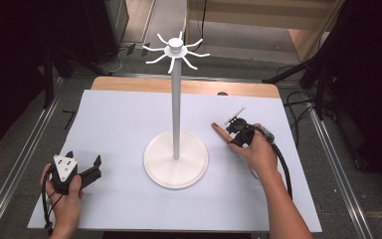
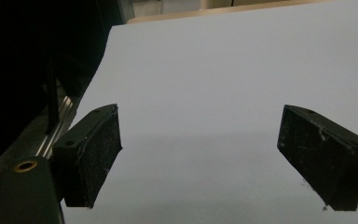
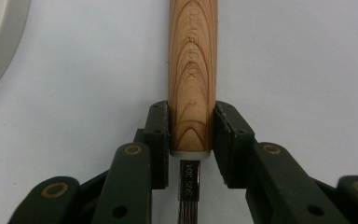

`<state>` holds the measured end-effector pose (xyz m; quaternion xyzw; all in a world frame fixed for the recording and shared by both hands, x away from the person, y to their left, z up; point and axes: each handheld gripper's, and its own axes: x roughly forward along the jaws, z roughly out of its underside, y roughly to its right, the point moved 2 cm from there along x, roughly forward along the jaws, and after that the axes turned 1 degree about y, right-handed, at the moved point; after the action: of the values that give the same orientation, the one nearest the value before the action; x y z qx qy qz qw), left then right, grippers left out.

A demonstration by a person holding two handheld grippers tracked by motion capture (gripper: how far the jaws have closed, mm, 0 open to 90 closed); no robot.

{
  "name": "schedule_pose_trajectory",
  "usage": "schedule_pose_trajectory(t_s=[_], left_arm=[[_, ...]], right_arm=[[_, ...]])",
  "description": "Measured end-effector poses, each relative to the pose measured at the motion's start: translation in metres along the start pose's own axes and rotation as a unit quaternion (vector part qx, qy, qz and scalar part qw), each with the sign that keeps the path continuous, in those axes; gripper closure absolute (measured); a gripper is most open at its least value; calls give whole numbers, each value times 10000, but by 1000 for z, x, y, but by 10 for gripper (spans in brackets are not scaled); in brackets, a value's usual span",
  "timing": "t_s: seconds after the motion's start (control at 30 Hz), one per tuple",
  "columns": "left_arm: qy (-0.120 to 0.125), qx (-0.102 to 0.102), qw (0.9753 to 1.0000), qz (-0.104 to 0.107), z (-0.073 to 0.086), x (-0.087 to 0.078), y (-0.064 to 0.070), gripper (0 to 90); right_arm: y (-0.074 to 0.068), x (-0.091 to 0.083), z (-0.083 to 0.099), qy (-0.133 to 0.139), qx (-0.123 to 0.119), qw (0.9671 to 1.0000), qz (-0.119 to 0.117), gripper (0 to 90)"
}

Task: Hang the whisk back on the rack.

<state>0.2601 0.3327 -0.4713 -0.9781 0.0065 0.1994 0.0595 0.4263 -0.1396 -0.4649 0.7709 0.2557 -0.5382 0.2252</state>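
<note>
A tall white stand point(image 1: 176, 99) with a round base point(image 1: 176, 172) rises at mid-table; several curved hooks point(image 1: 175, 50) spread from its top. My right gripper point(image 1: 236, 134) is to the right of the base, shut on a wooden handle point(image 1: 220, 131) of a utensil lying on the sheet. In the right gripper view the jaws clamp the handle point(image 3: 192, 70) at its lower end, where a metal shaft point(image 3: 189, 186) stamped SUS 304 leaves it toward the camera; the gripper point(image 3: 191, 135) has a pad on each side. My left gripper point(image 1: 84, 157) rests at the front left, open and holding nothing point(image 2: 200, 140).
A white sheet point(image 1: 119, 119) covers the table, with a wooden edge point(image 1: 189, 87) showing at the back. Metal rails point(image 1: 25, 159) run along both sides. The base rim point(image 3: 0, 46) lies close to the left of the right gripper. A black cable point(image 1: 283, 169) trails from the right gripper.
</note>
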Motion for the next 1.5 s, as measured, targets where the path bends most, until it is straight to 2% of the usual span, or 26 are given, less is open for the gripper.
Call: schedule_pose_trajectory(t_s=[0.3, 0.63, 0.87, 1.1, 1.23, 1.4, 1.5], left_arm=[[-1, 0, 10000, -2, 0, 0, 0, 141], [-4, 7, 10000, -4, 0, 0, 0, 141], [-1, 11, 10000, -5, 0, 0, 0, 141], [-6, 33, 10000, -11, 0, 0, 0, 141], [-5, 34, 10000, -12, 0, 0, 1, 141], [-3, 35, 10000, -15, 0, 0, 1, 141], [-3, 35, 10000, -16, 0, 0, 1, 141]], right_arm=[[0, -2, 3, 48, -11, 10000, -49, 703], [-2, -19, 8, 473, -17, 9989, 33, 704], [-2, -24, 14, 679, 45, 9977, -15, 705], [0, -32, 21, 984, 185, 9950, -38, 705], [1, -36, 25, 1145, 211, 9932, -3, 705], [2, -41, 29, 1324, 224, 9909, -70, 706], [1, -46, 32, 1528, 261, 9878, -134, 706]])
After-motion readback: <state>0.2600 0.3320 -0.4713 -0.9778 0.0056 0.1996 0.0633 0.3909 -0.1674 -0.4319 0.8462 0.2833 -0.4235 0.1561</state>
